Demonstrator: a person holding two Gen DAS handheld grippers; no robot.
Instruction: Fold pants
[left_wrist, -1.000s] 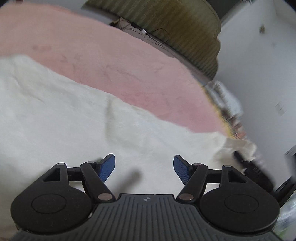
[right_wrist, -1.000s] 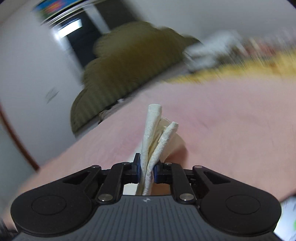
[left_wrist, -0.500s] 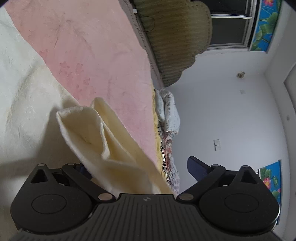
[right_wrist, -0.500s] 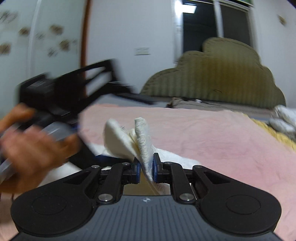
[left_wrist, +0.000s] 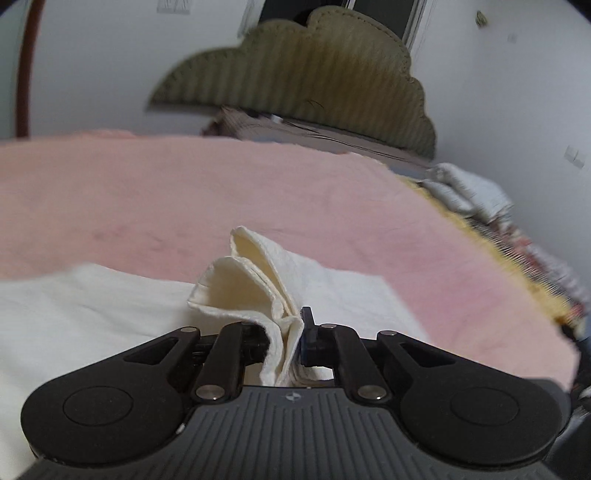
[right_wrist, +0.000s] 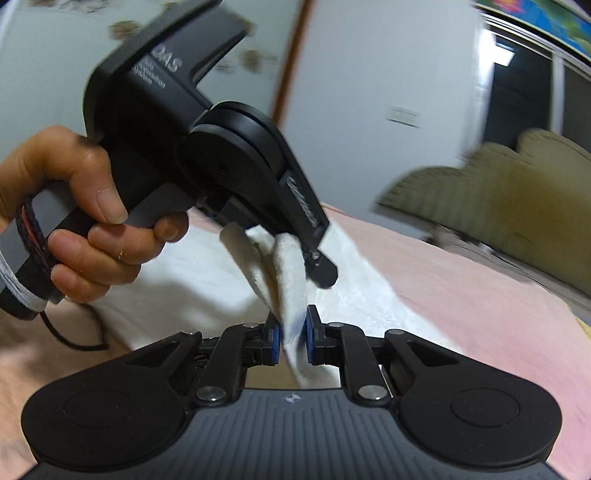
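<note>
1. Cream-white pants (left_wrist: 110, 317) lie spread on a pink bedspread (left_wrist: 147, 192), which covers the bed up to the olive padded headboard (left_wrist: 317, 70) at its far edge.
2. In the left wrist view the left gripper (left_wrist: 286, 332) is clamped on a bunched fold of the pants; its jaws have just been closing, and the cloth now sits pinched between them, with two rounded flaps rising above the fingers.
3. Beyond that fold, more of the pants stretches flat toward the right edge of the bedspread, where a yellow patterned cover (left_wrist: 517, 258) and a heap of pale bedding (left_wrist: 469, 192) show, both blurred.
4. In the right wrist view the right gripper (right_wrist: 291, 339) is closed on another bunch of the same pants (right_wrist: 291, 280), the blue pads (right_wrist: 274, 341) pressing the cloth from both sides.
5. The left gripper (right_wrist: 317, 266) appears there too, just beyond and above the right one, angled downward, its tip against the same raised cloth.
6. A hand (right_wrist: 85, 218) wraps the left gripper's handle at the left of that view, with a dark cord (right_wrist: 70, 339) hanging below the wrist.
7. The two grips are close together, so the pants rise in a peak between them while the rest lies on the bedspread (right_wrist: 480, 295).
8. Behind, a white wall (right_wrist: 369, 74) carries a switch plate (right_wrist: 404, 116).
</note>
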